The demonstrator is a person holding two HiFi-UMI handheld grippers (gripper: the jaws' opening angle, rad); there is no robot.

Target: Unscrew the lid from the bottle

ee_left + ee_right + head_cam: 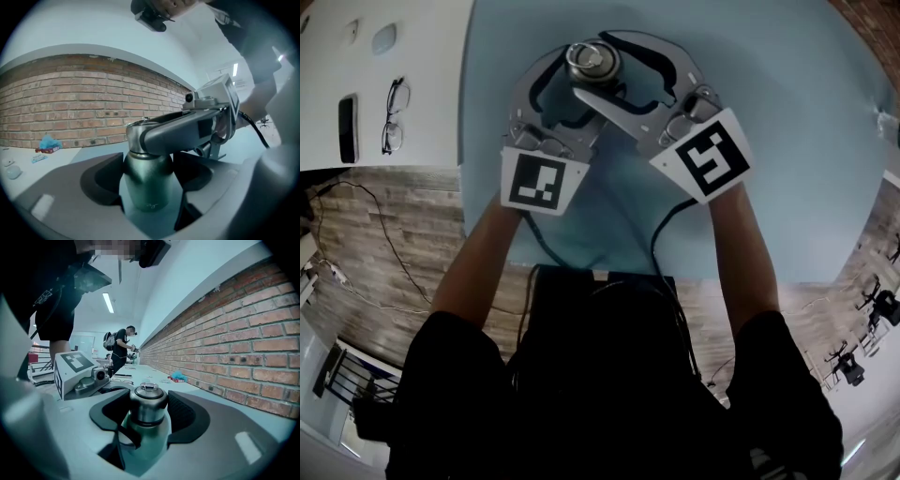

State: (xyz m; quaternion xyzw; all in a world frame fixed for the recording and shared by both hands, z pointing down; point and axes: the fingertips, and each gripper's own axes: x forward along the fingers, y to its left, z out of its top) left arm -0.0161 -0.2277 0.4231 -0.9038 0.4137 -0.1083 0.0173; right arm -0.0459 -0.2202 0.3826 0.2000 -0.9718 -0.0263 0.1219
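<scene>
With left tongs (pixel 149 180) clamped on the bottle (pixel 140 444) and right tongs (pixel 148 411) on the lid (pixel 148 401), slack in either grip risks slippage under torque.

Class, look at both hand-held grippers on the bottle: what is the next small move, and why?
Probably turn the right hand-held gripper to twist the lid while the left hand-held gripper holds firm. The right jaws are shut on the lid, which sits fully on the neck; the left jaws clamp the bottle body.
</scene>
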